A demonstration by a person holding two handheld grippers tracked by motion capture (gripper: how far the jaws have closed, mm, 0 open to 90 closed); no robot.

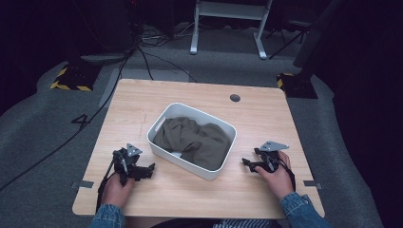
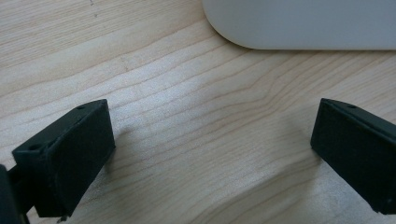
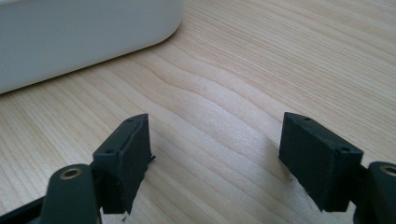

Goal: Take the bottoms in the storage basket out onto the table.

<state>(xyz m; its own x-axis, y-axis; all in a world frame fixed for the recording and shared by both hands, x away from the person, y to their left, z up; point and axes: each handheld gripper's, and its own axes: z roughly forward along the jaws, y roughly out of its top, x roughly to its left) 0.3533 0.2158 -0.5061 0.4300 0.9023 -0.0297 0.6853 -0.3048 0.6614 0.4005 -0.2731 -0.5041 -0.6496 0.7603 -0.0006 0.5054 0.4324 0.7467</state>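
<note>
The olive-green garment (image 1: 195,140) lies crumpled inside the white plastic bin (image 1: 157,147), which stands near the middle of the wooden table (image 1: 199,194), turned a little against the table's edges. The cloth fills most of the bin and stays below the rim, and a small patch of the pale bin floor shows at the near side.

In my judgement the main risk is the light bin itself. If one gripper pulls the garment up by a single fold, the cloth can drag on the wall and the bin may slide or tip, because nothing holds it down. A pinch on only the top layer can also slip, so the garment would fall back or hang over the rim. A low approach can make a jaw hit the rim.

The left gripper (image 1: 142,172) rests low on the table just beside the bin's near-left wall, held by the person's left hand (image 1: 116,190), its jaws spread wide with only bare wood between them. The right gripper (image 1: 250,165) is near the bin's near-right corner, in the right hand (image 1: 278,178), also spread apart and holding nothing. Both point inward toward the bin, with forearms in denim sleeves (image 1: 299,211) coming from the near edge.
</note>
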